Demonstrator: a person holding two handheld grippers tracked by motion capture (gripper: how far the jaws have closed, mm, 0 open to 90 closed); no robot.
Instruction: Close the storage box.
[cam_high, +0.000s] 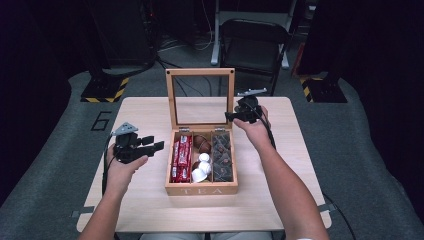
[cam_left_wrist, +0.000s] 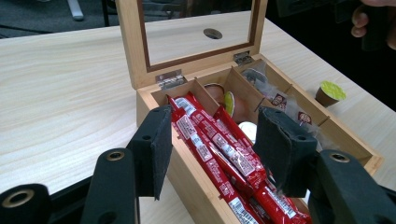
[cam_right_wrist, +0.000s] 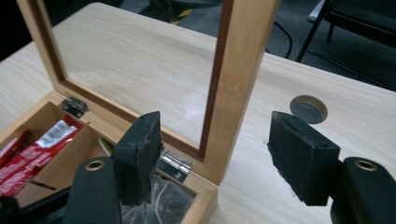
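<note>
A wooden tea box (cam_high: 201, 190) marked "TEA" stands mid-table with its glass-paned lid (cam_high: 200, 72) upright. It holds red stick packets (cam_high: 181, 159) on the left, brown and white pods (cam_high: 202, 161) in the middle and clear-wrapped tea bags (cam_high: 222, 156) on the right. My left gripper (cam_high: 153, 144) hovers open just left of the box; in the left gripper view its jaws (cam_left_wrist: 217, 140) frame the red packets (cam_left_wrist: 219, 154). My right gripper (cam_high: 229, 116) is open, its jaws either side of the lid's right frame post (cam_right_wrist: 238, 79) without touching it.
A green-topped pod (cam_left_wrist: 329, 92) sits on the table right of the box. A round cable hole (cam_right_wrist: 308, 108) lies in the tabletop behind the lid. A folding chair (cam_high: 252, 42) and stand bases are on the floor beyond the table.
</note>
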